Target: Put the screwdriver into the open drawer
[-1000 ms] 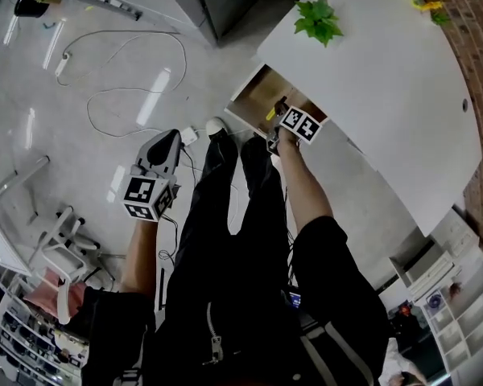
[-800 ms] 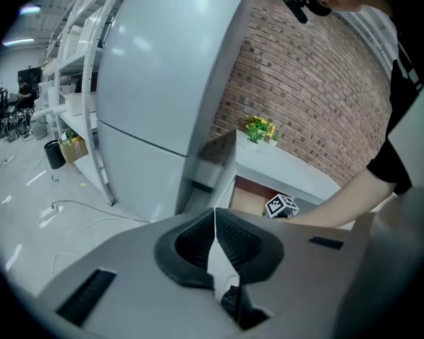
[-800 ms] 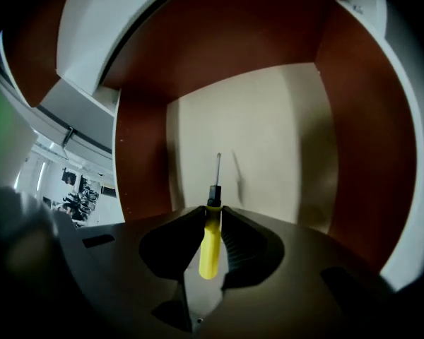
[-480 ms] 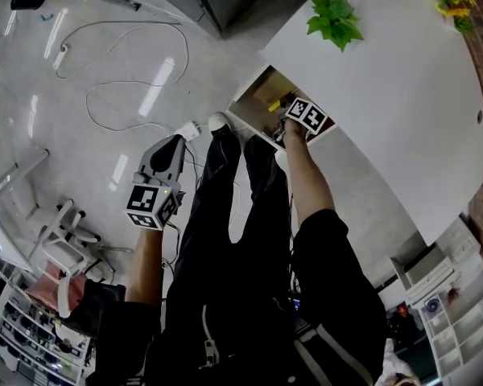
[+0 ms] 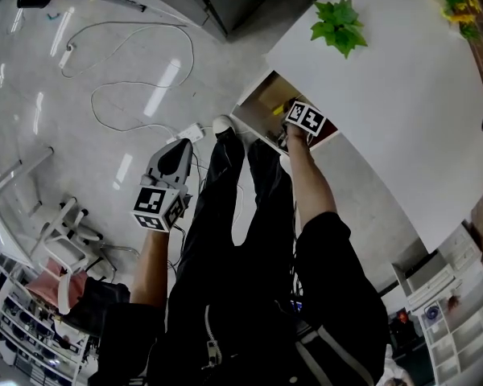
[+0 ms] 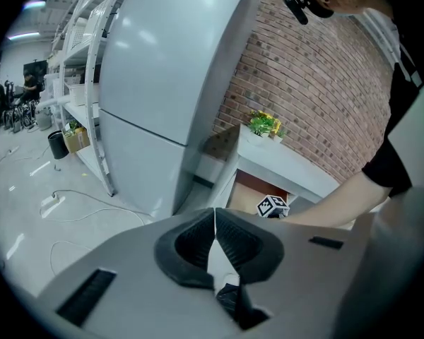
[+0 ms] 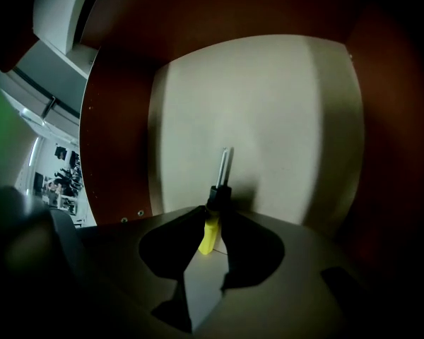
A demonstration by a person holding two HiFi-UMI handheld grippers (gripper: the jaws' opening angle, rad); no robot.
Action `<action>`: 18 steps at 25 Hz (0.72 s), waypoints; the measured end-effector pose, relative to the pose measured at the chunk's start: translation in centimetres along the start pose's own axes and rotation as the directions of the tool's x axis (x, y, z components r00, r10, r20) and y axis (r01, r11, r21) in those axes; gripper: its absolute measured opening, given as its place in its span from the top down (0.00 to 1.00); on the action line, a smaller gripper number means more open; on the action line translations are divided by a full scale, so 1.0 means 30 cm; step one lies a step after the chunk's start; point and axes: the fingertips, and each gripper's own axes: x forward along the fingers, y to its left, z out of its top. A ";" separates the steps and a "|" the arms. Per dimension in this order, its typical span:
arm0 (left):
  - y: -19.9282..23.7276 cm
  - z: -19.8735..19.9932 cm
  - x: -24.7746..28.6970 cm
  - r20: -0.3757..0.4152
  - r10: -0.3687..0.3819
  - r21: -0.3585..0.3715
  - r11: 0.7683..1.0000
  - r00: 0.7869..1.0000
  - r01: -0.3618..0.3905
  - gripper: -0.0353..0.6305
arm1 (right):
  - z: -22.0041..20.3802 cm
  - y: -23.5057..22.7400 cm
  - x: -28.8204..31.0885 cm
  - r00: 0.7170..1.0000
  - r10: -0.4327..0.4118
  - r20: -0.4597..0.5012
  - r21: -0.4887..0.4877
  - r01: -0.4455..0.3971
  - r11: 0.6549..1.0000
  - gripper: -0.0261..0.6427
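A screwdriver [image 7: 210, 230] with a yellow handle and a black collar is pinched between the pads of my right gripper [image 7: 213, 212]. Its thin metal shaft [image 7: 225, 162] points down at the pale floor of the open drawer [image 7: 268, 111]. In the head view the right gripper's marker cube [image 5: 306, 120] sits over the drawer [image 5: 263, 95], which is pulled out from under the white desk. My left gripper [image 5: 177, 149] hangs over the floor to the left of the person's legs. Its jaws [image 6: 213, 215] are shut and hold nothing.
Brown side walls [image 7: 116, 140] enclose the drawer. The white desk top [image 5: 386, 79] carries a green plant [image 5: 338, 22]. Cables [image 5: 137, 63] and a power strip [image 5: 195, 132] lie on the shiny floor. A white chair [image 5: 64, 232] and shelves stand at the lower left.
The right gripper has sunk lower into the drawer with the screwdriver still held. The left gripper has dropped a little beside the legs.
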 end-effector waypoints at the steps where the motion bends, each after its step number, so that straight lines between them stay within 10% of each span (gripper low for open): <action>1: -0.003 0.001 0.003 0.001 -0.001 -0.001 1.000 1.000 0.001 0.91 | 0.002 -0.001 0.000 1.000 -0.002 0.000 -0.007 0.002 1.000 0.83; 18: -0.096 0.096 0.006 0.020 -0.069 0.029 0.997 0.997 0.068 0.91 | -0.010 0.022 -0.200 0.996 0.069 0.063 0.078 -0.074 0.994 0.80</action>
